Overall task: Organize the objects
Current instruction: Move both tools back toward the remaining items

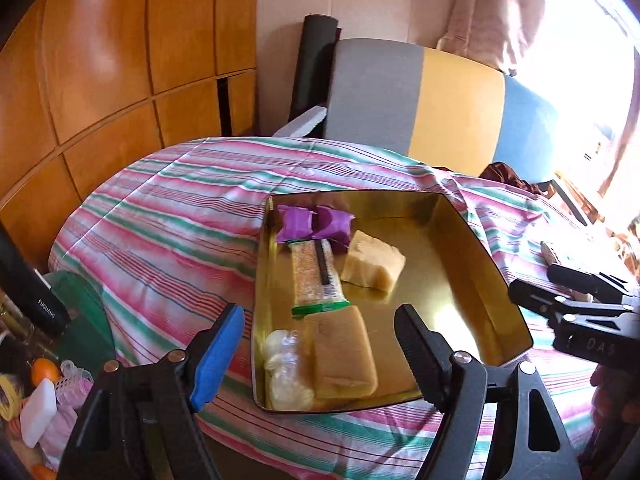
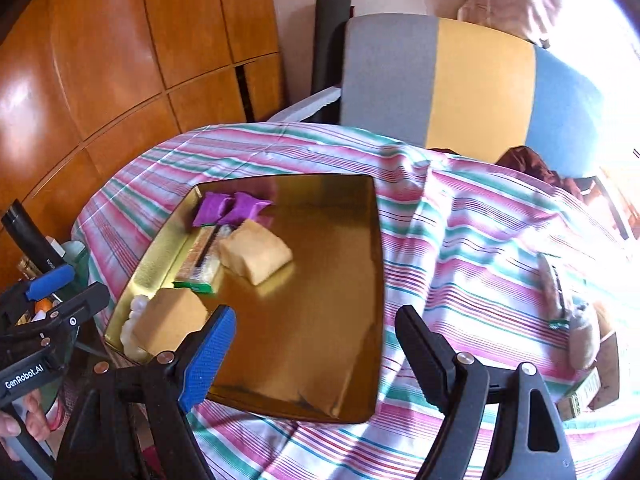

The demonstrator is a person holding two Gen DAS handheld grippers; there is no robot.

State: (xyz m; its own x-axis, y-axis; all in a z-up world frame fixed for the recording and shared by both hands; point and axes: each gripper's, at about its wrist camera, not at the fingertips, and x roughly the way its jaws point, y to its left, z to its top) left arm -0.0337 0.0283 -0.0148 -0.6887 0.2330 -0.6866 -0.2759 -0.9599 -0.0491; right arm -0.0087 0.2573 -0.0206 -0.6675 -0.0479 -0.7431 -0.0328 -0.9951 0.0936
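Note:
A gold metal tray [image 1: 480, 264] lies on the striped cloth. Along its left side it holds two purple packets [image 1: 304, 222], a clear-wrapped snack bar [image 1: 316, 276], two pale yellow cake blocks [image 1: 374, 262] [image 1: 344, 356] and a crinkled white packet [image 1: 286, 372]. My left gripper [image 1: 320, 312] hovers open above the tray's near left corner, with nothing pressed between its pads. My right gripper [image 2: 316, 312] is open and empty over the tray's [image 2: 312, 320] bare right half. Another snack bar [image 2: 554, 292] and a pale wrapped piece [image 2: 584, 340] lie on the cloth at the far right.
A chair with a grey, yellow and blue back [image 1: 420, 92] stands behind the table, and wooden cupboards [image 1: 100, 60] lie to the left. Beside the table's left edge are a black bottle [image 1: 32, 292], an orange [image 1: 45, 370] and a white block [image 1: 38, 410]. A green box [image 2: 584, 394] sits at the right edge.

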